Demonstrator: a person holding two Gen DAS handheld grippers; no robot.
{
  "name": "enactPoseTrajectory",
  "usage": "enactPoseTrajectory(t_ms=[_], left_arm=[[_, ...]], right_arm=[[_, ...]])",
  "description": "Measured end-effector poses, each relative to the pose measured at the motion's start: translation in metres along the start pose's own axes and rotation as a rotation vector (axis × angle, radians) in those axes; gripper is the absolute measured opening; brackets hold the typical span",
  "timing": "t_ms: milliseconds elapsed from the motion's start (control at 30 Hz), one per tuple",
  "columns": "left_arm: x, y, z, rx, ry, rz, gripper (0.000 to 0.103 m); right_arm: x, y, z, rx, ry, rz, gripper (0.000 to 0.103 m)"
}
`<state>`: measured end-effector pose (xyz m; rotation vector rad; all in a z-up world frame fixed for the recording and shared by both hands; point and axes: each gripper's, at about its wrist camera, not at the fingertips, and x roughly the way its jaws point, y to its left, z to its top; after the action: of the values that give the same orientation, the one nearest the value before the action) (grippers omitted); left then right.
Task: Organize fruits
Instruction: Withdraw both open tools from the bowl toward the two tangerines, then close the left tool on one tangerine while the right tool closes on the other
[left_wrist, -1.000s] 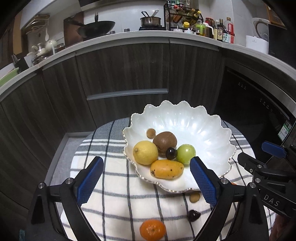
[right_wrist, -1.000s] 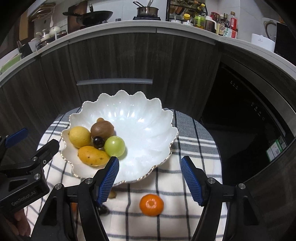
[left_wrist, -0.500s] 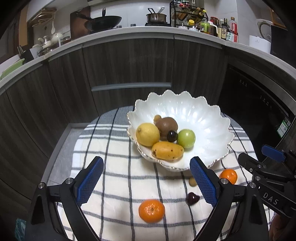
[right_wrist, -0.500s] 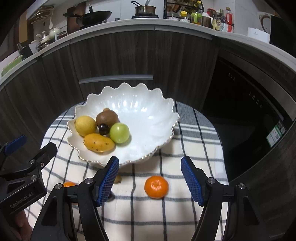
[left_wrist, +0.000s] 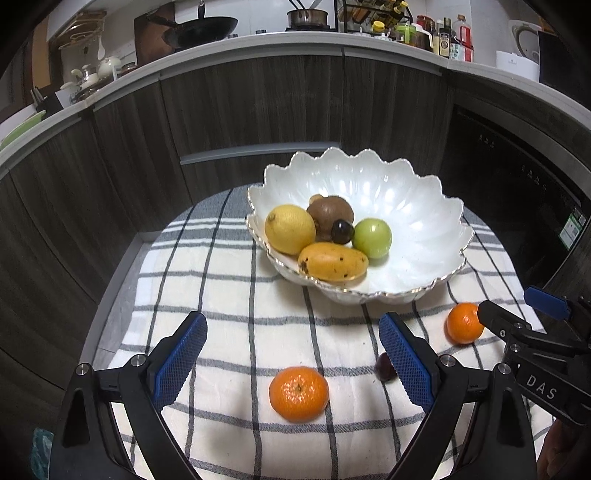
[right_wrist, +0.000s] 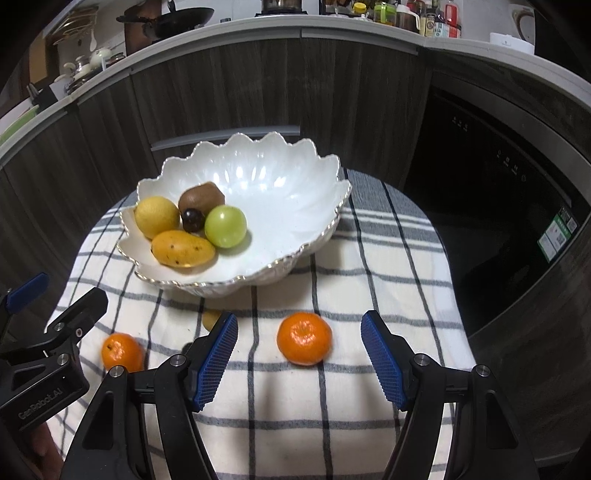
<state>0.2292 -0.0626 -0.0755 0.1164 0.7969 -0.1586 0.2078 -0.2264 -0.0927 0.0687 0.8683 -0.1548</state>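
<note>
A white scalloped bowl (left_wrist: 413, 206) (right_wrist: 295, 192) on a checked cloth holds a lemon (left_wrist: 290, 229), a kiwi (left_wrist: 330, 216), a dark plum (left_wrist: 342, 231), a green fruit (left_wrist: 372, 237) and a mango (left_wrist: 332, 262). Two mandarins lie on the cloth: one (left_wrist: 298, 393) (right_wrist: 121, 351) between the open fingers of my left gripper (left_wrist: 293, 363), the other (left_wrist: 463, 323) (right_wrist: 304, 338) between the open fingers of my right gripper (right_wrist: 300, 360). A dark plum (left_wrist: 385, 366) and a small tan fruit (right_wrist: 211, 319) lie loose, half hidden by fingers.
The small round table (right_wrist: 424, 295) stands against dark cabinets (left_wrist: 258, 110) and a black oven front (right_wrist: 498, 166). The counter above carries a wok, a pot and bottles. The table's edge drops off at left and right.
Both grippers have pulled back and lowered from the bowl. Both mandarins and the loose small fruits have come fully into view on the cloth.
</note>
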Motion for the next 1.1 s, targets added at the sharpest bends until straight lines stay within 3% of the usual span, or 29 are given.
enactPoseTrajectory(t_ms=[533,1100], left_arm=[[0.029,-0.003,-0.039,-0.013,0.075,0.016,0.093],[0.057,0.000,-0.053,-0.027,0.129,0.002,0.076]], right_arm=[[0.028,-0.004,-0.023,0.000,0.022,-0.032,0.070],[0.061,-0.001,-0.029,0.005,0.033,-0.013,0.070]])
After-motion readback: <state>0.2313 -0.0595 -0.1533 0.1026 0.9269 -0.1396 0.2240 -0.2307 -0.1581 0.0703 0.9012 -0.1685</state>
